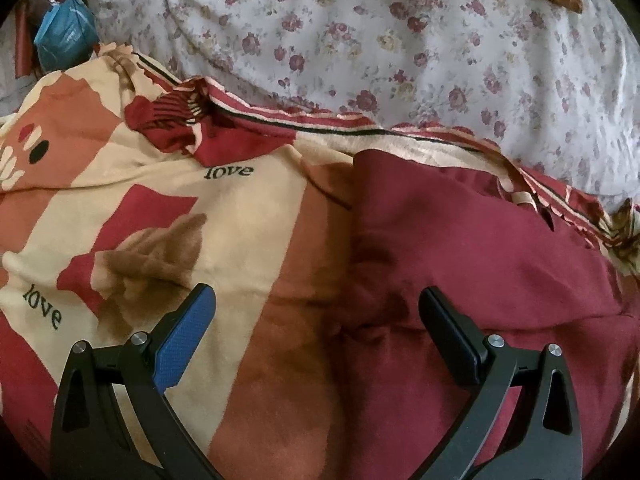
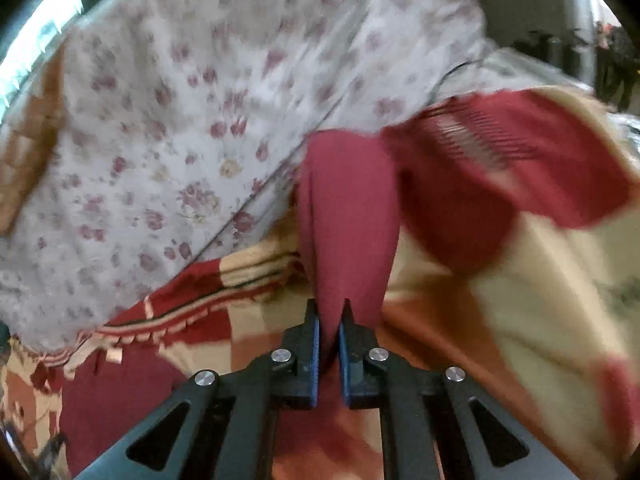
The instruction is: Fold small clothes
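Soft patterned blanket (image 1: pixel 248 208) bears maroon cloth (image 2: pixel 348 220), pinched by right gripper (image 2: pixel 329 312).

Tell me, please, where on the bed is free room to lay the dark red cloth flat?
The widest bare patch is the floral sheet, bordered by the blanket's striped edge. The "love" blanket is free left of the maroon garment. The left gripper hovers open; the right gripper grips that garment.
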Action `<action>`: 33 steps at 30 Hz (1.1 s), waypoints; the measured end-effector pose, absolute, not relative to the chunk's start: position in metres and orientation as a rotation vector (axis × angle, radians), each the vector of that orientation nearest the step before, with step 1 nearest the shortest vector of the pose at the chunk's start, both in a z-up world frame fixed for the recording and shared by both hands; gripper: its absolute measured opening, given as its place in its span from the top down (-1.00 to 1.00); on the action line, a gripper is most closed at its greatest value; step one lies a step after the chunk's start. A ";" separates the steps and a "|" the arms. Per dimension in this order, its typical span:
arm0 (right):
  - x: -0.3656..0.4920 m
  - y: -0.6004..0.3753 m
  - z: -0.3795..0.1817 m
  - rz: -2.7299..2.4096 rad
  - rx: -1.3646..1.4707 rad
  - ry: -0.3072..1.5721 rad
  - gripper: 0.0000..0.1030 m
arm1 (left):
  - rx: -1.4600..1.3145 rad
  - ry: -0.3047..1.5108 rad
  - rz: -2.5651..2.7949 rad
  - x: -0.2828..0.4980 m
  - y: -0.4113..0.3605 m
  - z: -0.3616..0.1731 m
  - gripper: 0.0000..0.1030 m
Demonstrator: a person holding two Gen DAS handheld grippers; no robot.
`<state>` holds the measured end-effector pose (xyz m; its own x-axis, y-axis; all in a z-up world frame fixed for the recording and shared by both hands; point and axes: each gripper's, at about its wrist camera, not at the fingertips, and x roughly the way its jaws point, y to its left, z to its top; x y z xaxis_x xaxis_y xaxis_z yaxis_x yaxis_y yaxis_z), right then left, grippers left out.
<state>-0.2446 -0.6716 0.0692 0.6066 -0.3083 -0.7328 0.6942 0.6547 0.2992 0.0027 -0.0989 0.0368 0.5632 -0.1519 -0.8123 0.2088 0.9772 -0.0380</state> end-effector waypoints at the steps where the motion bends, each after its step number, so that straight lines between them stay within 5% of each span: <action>1: -0.266 -0.670 0.072 -0.625 0.627 0.685 0.86 | 0.065 0.948 -0.214 0.001 -0.099 0.037 -0.98; 4: -0.306 -0.664 0.060 -0.654 0.640 0.766 0.84 | 0.072 0.937 -0.223 -0.005 -0.102 0.038 -0.98; 5: -0.317 -0.663 0.053 -0.668 0.647 0.796 0.69 | 0.079 0.930 -0.222 -0.007 -0.102 0.039 -0.98; 6: -0.332 -0.659 0.048 -0.686 0.665 0.819 0.33 | 0.088 0.924 -0.218 -0.009 -0.103 0.039 -0.98; 8: -0.357 -0.657 0.048 -0.743 0.671 0.815 0.09 | 0.092 0.919 -0.214 -0.011 -0.102 0.040 -0.98; 14: -0.377 -0.647 0.059 -0.743 0.659 0.764 0.06 | 0.065 0.911 -0.217 -0.012 -0.099 0.044 -0.98; 17: -0.366 -0.651 0.053 -0.783 0.650 0.752 -0.10 | 0.062 0.911 -0.218 -0.012 -0.097 0.045 -0.98; 22: -0.346 -0.669 0.047 -0.776 0.646 0.683 -0.08 | 0.066 0.910 -0.225 -0.011 -0.099 0.045 -0.98; 24: -0.337 -0.675 0.048 -0.803 0.599 0.683 0.47 | 0.067 0.911 -0.240 -0.011 -0.100 0.045 -0.98; 27: -0.328 -0.684 0.053 -0.795 0.611 0.679 0.80 | 0.089 0.910 -0.243 -0.010 -0.104 0.043 -0.98; 33: -0.307 -0.653 0.103 -0.512 0.685 0.547 0.82 | 0.064 0.916 -0.254 -0.011 -0.102 0.043 -0.98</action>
